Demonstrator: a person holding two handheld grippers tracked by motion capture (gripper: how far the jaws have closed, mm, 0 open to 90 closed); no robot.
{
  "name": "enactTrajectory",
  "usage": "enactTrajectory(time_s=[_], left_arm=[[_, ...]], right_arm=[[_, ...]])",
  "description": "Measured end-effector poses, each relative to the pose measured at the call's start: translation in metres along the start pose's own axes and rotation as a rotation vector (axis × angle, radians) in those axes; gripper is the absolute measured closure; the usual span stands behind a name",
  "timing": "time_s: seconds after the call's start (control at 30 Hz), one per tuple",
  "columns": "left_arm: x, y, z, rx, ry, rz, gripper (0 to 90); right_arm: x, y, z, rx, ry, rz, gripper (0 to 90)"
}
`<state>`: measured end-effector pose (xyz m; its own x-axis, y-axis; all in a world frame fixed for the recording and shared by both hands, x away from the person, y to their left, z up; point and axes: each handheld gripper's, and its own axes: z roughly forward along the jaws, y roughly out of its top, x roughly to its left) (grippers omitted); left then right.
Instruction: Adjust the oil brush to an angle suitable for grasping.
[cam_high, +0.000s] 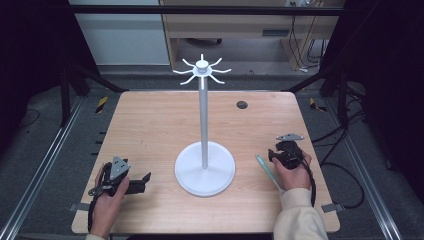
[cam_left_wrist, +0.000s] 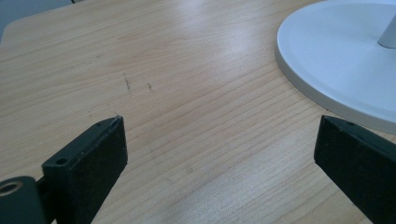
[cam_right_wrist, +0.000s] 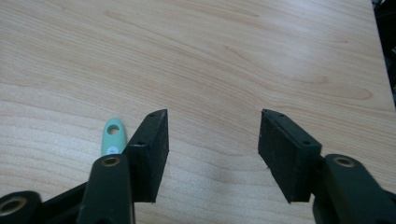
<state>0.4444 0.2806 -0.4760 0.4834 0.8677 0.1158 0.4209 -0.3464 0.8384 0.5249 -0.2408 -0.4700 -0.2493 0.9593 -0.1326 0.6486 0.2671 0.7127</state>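
From the high view, a light wooden table with rounded corners (cam_high: 150, 115) carries a white metal stand with a round disc base, a tall thin pole and curved hooks at its top (cam_high: 204, 150), set near the middle. At about 8 o'clock from the base, near the table's front edge, the left hand (cam_high: 107, 200) holds the black left gripper (cam_high: 142, 182), jaws pointing toward the base with bare wood between them. At about 3 o'clock from the base, the right hand (cam_high: 292, 175) holds the black right gripper (cam_high: 280, 150), close to the table's right edge. A slim pale-green flat utensil handle (cam_high: 267, 172) lies just left of that hand. A small dark round spot (cam_high: 242, 104) sits toward the far edge, at 1 o'clock from the pole. The far half of the table is open.

In the left gripper view, the jaws stand wide apart over bare wood, gripping nothing; the white disc's rim curves in at 2 o'clock, just beyond the right jaw.

In the right gripper view, the jaws are spread with nothing between them. The green handle's rounded end, with a hole, lies just outside the left jaw at 9 o'clock. Open wood runs ahead to the table edge at 2 o'clock.
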Motion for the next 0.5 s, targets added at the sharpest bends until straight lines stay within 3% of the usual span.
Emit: enactTrajectory(time_s=[0.07,0.1,0.13,0.23,0.5], left_arm=[[0.000,0.000,0.000,0.000,-0.002,-0.002,2.3],[0.000,0.000,0.000,0.000,-0.003,-0.001,2.3],[0.000,0.000,0.000,-0.001,-0.003,-0.001,2.3],[0.000,0.000,0.000,-0.002,-0.003,-0.002,2.3],[-0.001,0.000,0.000,-0.002,-0.005,-0.001,2.3]], right_arm=[[0.000,0.000,0.001,0.004,0.000,-0.008,45.7],[0.002,0.000,0.003,0.019,0.014,-0.011,52.4],[0.002,0.000,0.003,0.019,0.014,-0.011,52.4],[0.006,-0.001,0.006,0.035,0.041,-0.042,63.8],[0.012,-0.001,0.007,0.060,0.082,-0.069,81.7]])
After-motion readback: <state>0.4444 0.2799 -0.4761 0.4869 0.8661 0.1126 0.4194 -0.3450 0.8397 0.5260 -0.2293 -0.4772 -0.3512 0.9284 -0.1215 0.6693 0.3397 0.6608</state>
